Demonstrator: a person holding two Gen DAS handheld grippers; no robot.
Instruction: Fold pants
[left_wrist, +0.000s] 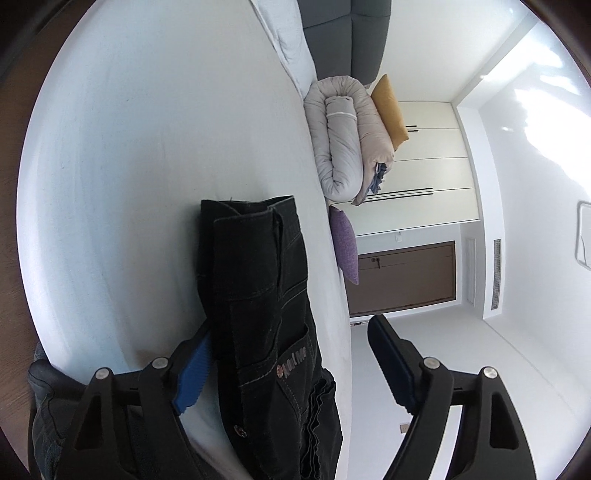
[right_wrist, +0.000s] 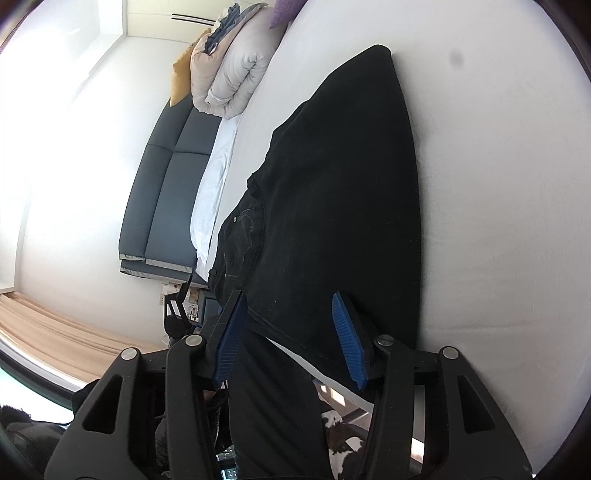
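Note:
Black denim pants (left_wrist: 258, 295) lie on the white bed (left_wrist: 147, 147). In the left wrist view I see the waistband end with pockets and rivets, folded lengthwise, running between the fingers. My left gripper (left_wrist: 291, 350) is open, its blue pads (left_wrist: 194, 373) wide apart on either side of the pants. In the right wrist view the pants (right_wrist: 343, 184) spread as a broad dark panel, with cloth hanging over the bed edge towards the camera. My right gripper (right_wrist: 291, 332) is open around that cloth, its blue pads (right_wrist: 347, 339) not pressed together.
A rolled grey duvet (left_wrist: 340, 136), a mustard cushion (left_wrist: 389, 110) and a purple cushion (left_wrist: 345, 243) sit at the far end of the bed. A dark padded headboard (right_wrist: 166, 192) and white pillow (right_wrist: 212, 184) are beside it. White wardrobes (left_wrist: 432, 162) stand behind.

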